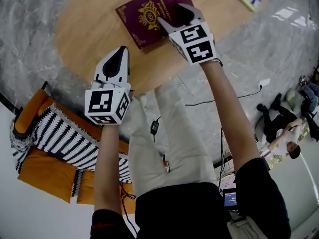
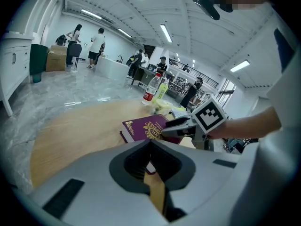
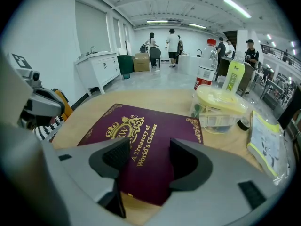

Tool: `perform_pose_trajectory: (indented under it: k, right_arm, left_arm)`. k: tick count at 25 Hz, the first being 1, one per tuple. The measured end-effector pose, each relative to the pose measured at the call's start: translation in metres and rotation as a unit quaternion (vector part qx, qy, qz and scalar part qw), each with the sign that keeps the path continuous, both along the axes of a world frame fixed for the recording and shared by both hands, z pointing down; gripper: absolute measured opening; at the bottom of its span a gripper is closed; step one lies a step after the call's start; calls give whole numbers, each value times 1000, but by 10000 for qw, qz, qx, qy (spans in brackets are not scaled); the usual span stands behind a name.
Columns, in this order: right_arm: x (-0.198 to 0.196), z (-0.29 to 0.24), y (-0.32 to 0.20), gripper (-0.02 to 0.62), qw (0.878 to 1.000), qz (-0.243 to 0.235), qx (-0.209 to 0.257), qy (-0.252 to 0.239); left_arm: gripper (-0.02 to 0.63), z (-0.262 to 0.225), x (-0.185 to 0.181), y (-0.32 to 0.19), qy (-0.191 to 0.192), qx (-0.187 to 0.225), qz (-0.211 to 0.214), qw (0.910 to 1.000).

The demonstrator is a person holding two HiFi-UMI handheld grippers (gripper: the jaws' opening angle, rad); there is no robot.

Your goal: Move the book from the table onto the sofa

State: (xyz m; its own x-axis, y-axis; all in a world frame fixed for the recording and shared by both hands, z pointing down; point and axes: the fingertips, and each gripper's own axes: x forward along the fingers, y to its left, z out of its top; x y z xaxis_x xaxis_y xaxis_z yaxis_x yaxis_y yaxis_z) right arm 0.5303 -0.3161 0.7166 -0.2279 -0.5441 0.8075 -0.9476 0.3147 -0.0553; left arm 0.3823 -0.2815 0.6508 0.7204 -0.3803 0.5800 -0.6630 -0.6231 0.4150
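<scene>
Book (image 1: 149,16) lies flat on the round wooden table (image 1: 89,29), maroon cover up, near the person's edge. Right gripper (image 1: 172,16) hovers low over its near part, jaws apart with the cover showing between them, not clamped on anything. Left gripper (image 1: 119,54) hangs above the table edge, short of the book, jaws together and empty.

Step looks like the reach before the grasp. Next move likely calls for getting a jaw under the near edge or spine, since the book lies flat, then closing and carrying it to the orange sofa (image 1: 40,168) at lower left, which has a striped blanket (image 1: 65,133) on it.

Only the head view shows the sofa. Right gripper view alone shows the gold title, a lidded plastic box (image 3: 218,109) and two bottles (image 3: 205,65) beyond the book.
</scene>
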Motion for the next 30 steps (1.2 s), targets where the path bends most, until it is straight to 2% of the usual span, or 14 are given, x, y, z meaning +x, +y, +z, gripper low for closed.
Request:
perform_pose_trajectory:
  k: [8,13,30]
  right_arm:
    - [-11,6,1,272,9997,-242,-13,-88]
    - [-45,-2,4,272,9991,-409,49,-38]
    - [-113,-2,10,270,9961,-879,74,-25]
  left_arm:
    - [15,5,9,-2,-63,-51,-36,10000]
    - [15,0,-20,4,-28,-23,-147,9999]
    - [15,1,-82,17,56,9,-671,9977]
